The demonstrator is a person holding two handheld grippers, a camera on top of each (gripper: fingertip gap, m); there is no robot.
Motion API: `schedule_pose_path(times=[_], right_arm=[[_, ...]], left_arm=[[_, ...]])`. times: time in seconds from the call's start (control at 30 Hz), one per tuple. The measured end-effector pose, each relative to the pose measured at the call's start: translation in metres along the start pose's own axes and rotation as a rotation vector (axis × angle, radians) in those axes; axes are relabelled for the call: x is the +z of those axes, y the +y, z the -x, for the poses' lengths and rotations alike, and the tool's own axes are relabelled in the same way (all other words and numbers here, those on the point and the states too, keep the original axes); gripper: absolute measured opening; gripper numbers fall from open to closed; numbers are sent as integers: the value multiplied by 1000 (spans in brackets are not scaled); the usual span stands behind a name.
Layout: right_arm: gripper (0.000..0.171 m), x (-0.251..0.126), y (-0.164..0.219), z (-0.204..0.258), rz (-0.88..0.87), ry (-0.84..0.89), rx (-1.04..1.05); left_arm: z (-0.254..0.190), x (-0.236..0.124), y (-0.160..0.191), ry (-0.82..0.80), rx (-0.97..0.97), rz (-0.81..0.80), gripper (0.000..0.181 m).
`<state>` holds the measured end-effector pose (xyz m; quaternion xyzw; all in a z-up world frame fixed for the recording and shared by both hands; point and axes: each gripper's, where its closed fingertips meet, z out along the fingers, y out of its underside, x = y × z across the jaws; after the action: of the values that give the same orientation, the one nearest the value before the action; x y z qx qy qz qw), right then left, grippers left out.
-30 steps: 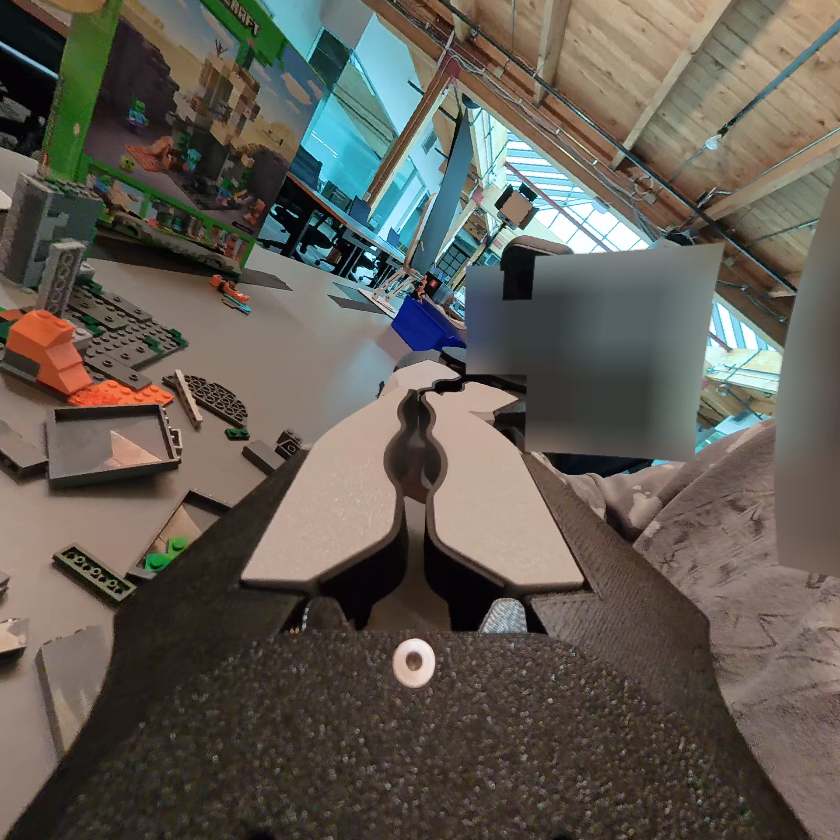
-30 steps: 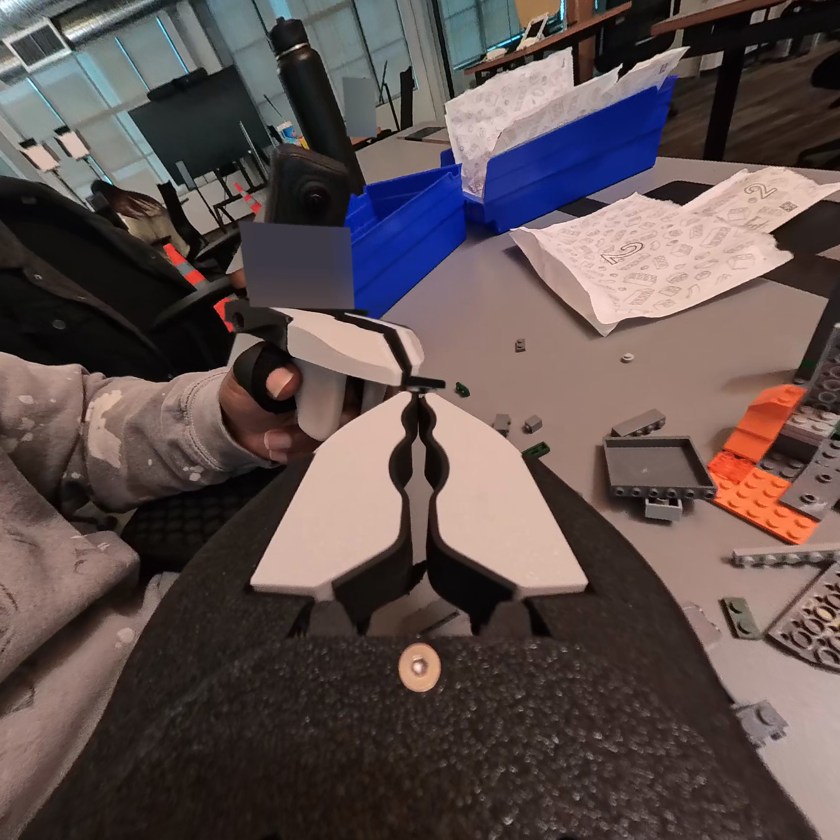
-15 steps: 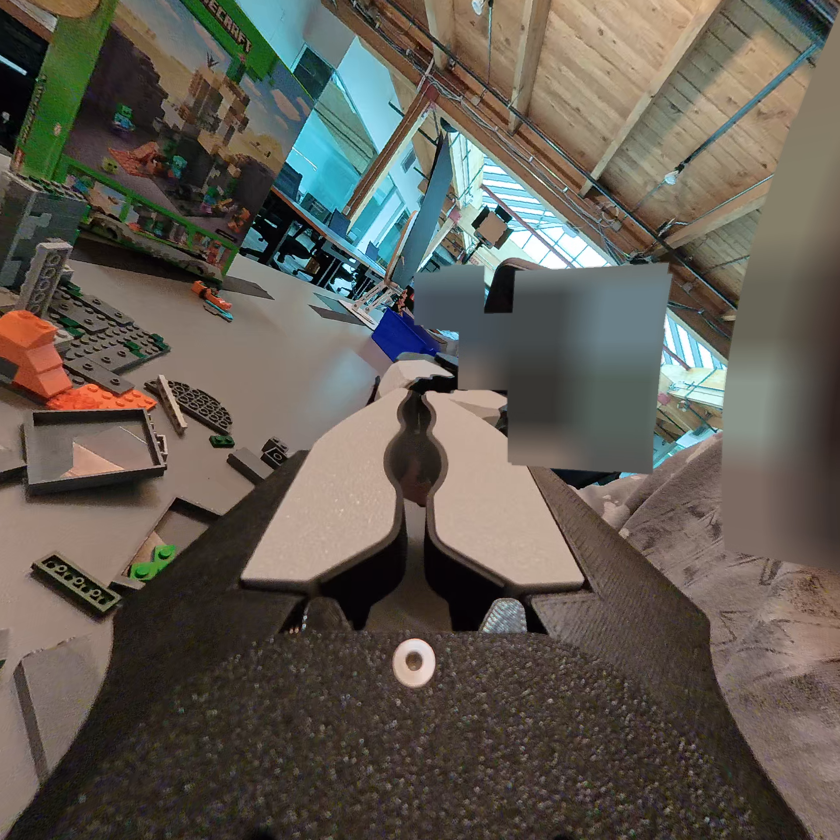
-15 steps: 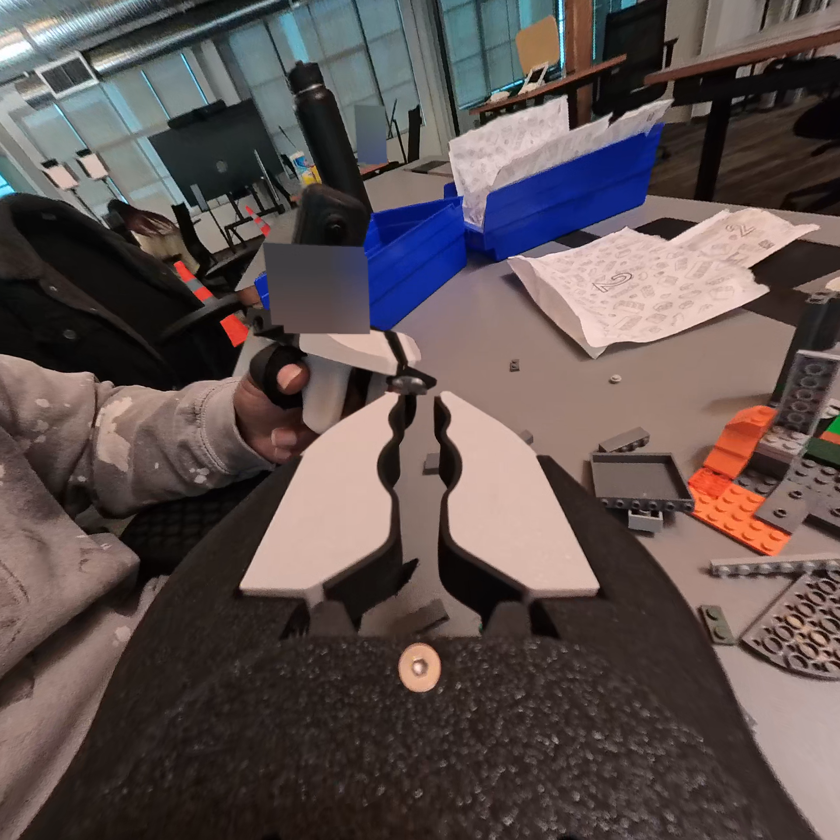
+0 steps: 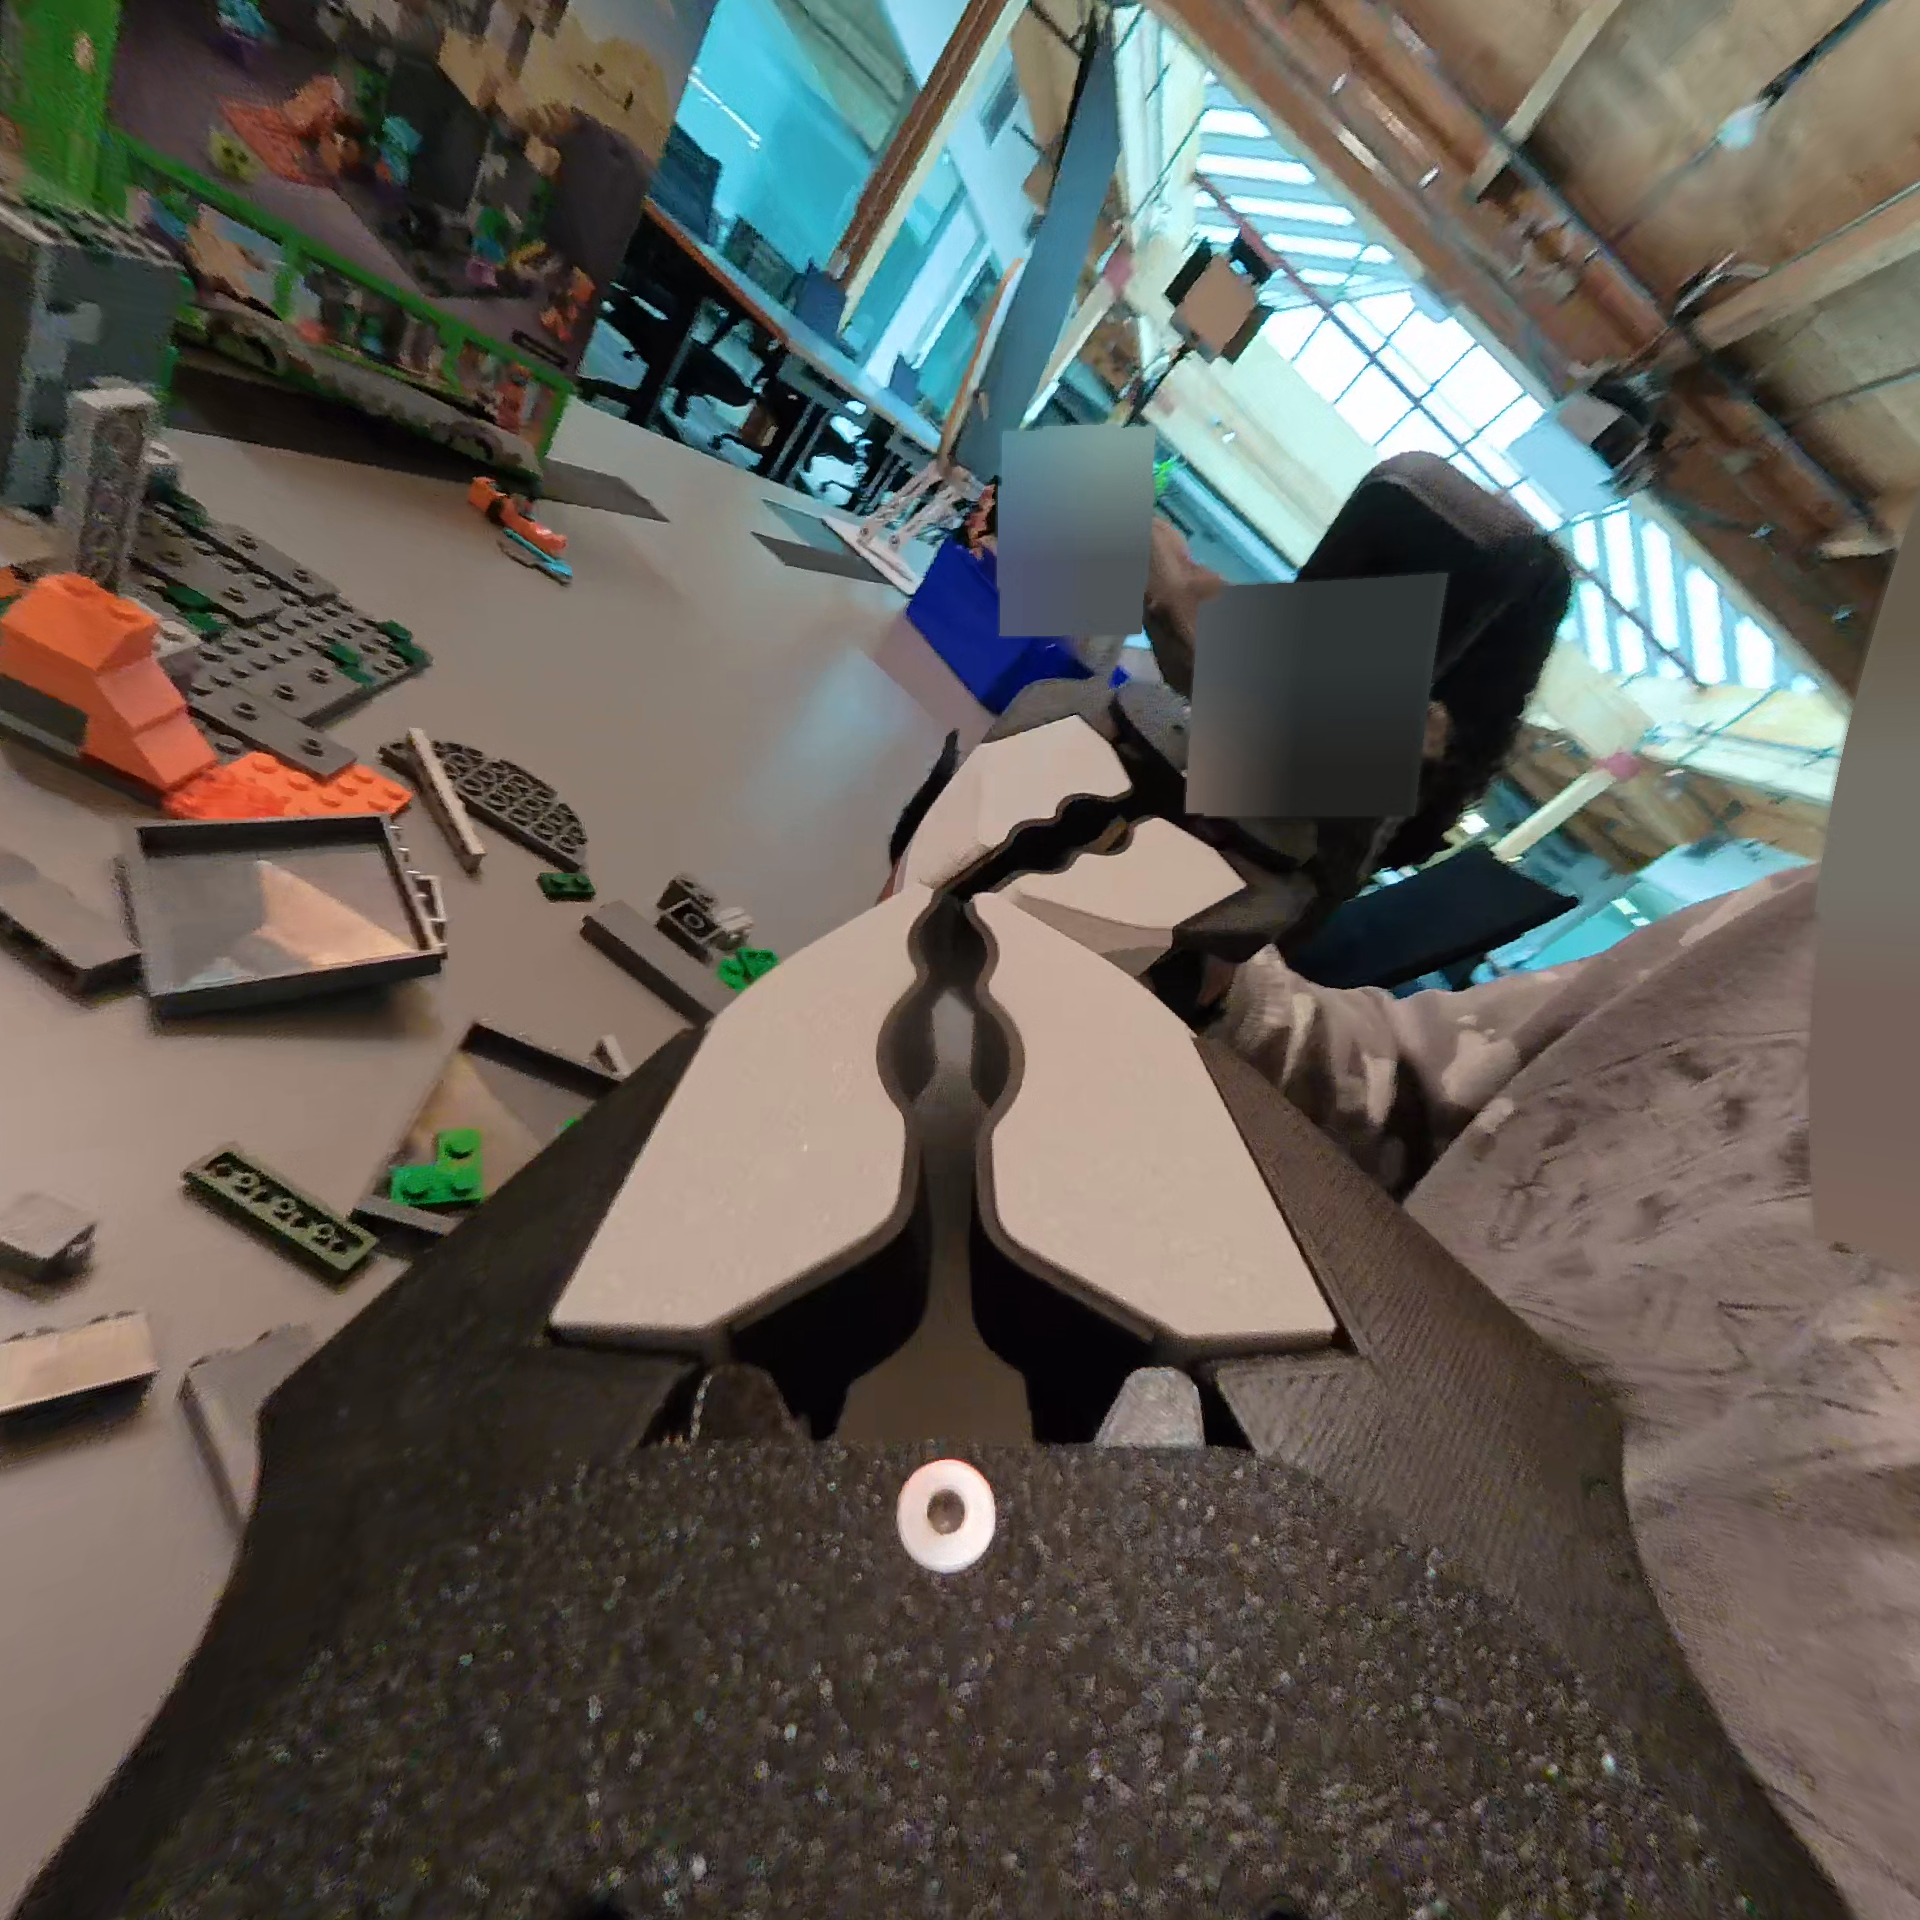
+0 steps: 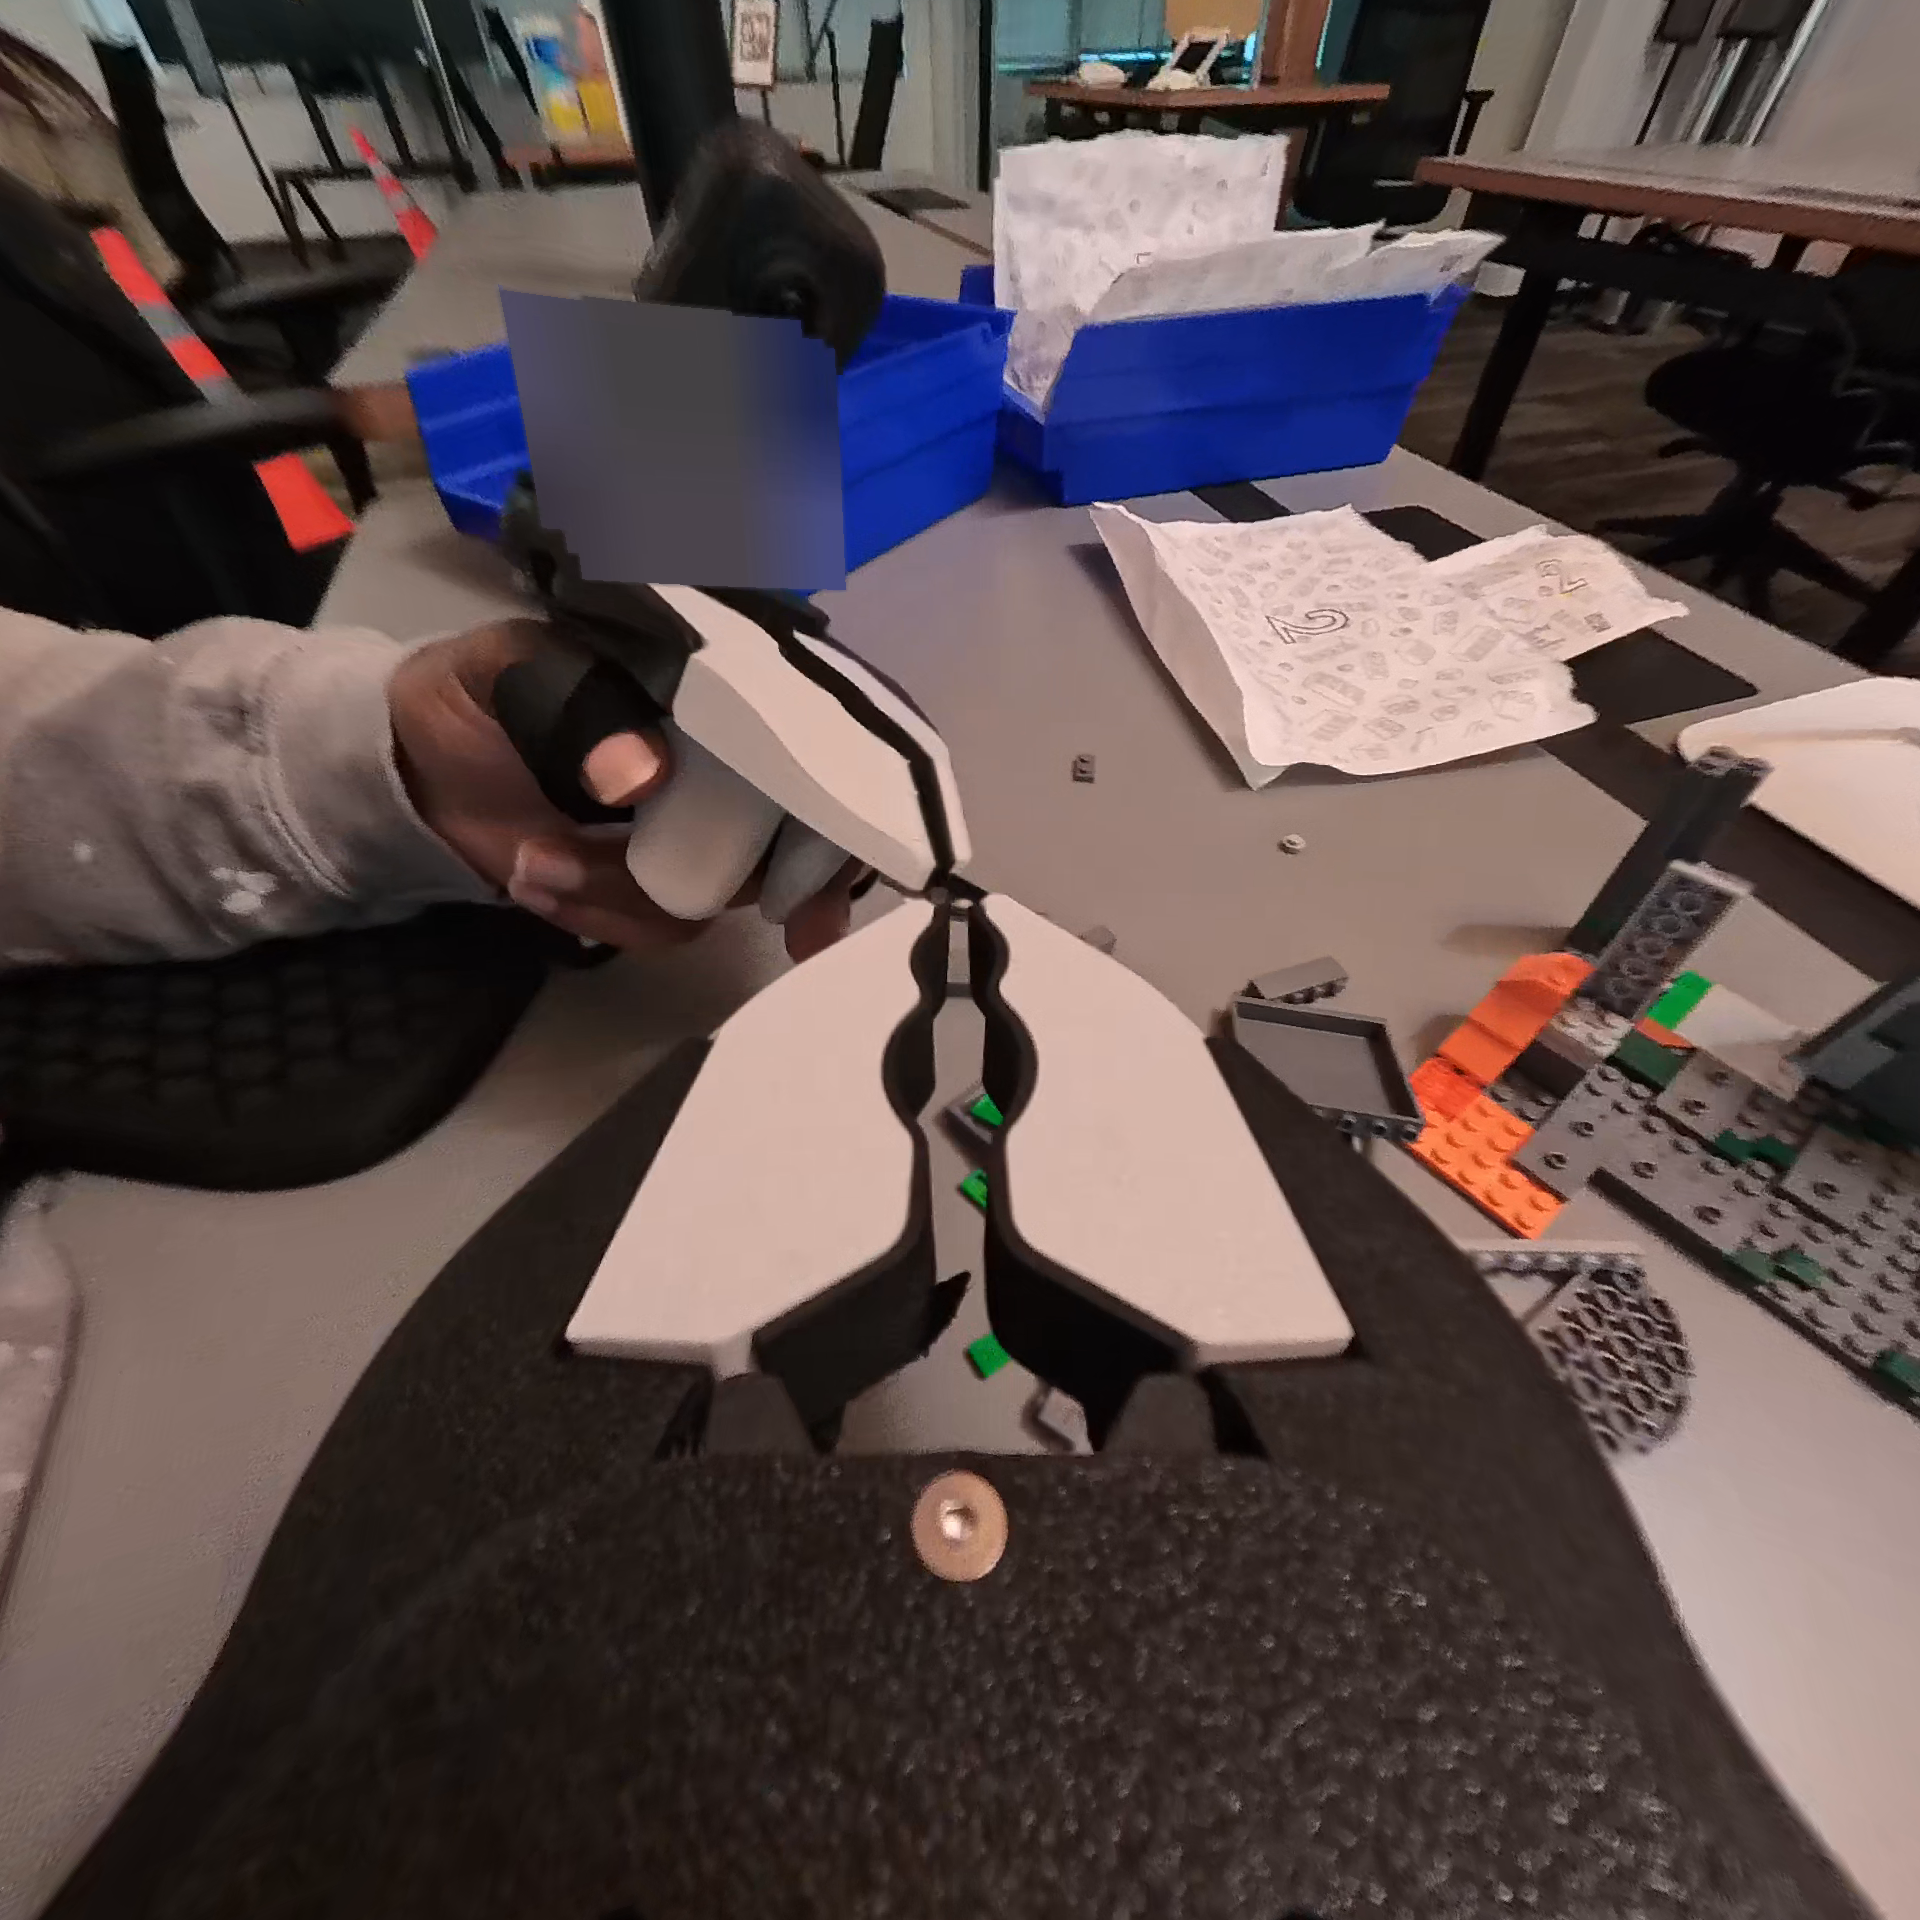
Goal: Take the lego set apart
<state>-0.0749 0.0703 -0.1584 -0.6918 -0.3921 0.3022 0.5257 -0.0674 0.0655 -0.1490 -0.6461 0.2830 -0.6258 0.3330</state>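
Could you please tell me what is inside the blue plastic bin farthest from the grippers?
White crumpled printed paper sticks up out of the blue plastic bin. Anything beneath the paper is hidden by it and the bin's wall.

Printed writing is showing on the white crumpled paper bag point(image 6: 1351, 665) lying on the grey table and on the smaller white bag point(image 6: 1548, 592) beside it. Lettering is also running across the green-edged cardboard picture box point(image 5: 343, 156), blurred.

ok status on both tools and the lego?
Left tool shut, right tool shut, tips meeting over the table; whether they pinch a piece, cannot tell. Lego set partly dismantled, pieces scattered. Nothing blocking.
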Motion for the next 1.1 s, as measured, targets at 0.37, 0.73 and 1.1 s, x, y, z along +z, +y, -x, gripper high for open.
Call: schedule_pose_path(times=[0.37, 0.73, 1.1], right_arm=[[0, 4, 3, -4, 21, 46, 18], [24, 11, 2, 8, -54, -129, 244], [22, 9, 10, 5, 54, -42, -28]], left_arm=[[10, -1, -1, -118, 120, 13, 1], [-13, -5, -13, 114, -13, -85, 1], [-5, 6, 6, 4, 141, 22, 2]])
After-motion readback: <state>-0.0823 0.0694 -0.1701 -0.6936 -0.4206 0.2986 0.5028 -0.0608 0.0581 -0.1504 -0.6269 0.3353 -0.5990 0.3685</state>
